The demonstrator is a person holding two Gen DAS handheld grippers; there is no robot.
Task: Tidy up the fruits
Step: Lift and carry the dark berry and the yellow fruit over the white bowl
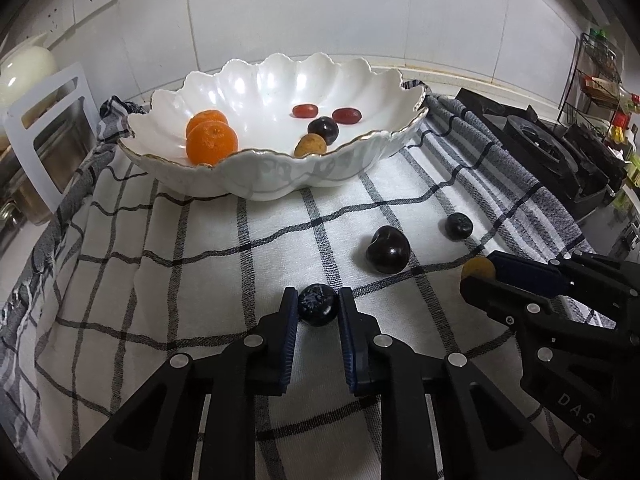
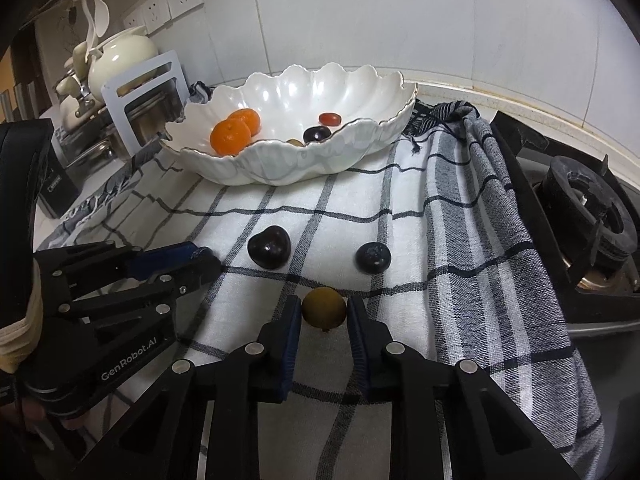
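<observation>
Checked cloth (image 1: 200,280) under scalloped bowl (image 1: 280,184) and loose fruits (image 1: 387,249).

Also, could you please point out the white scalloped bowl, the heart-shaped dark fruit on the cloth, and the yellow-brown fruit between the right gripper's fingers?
white scalloped bowl (image 1: 360,152): left wrist view, front rim.
heart-shaped dark fruit (image 2: 269,247): right wrist view, centre of its top.
yellow-brown fruit (image 2: 324,307): right wrist view, middle of its skin.

Bare cloth (image 2: 320,208) lies between the cherry (image 2: 269,247) and bowl (image 2: 280,160).
</observation>
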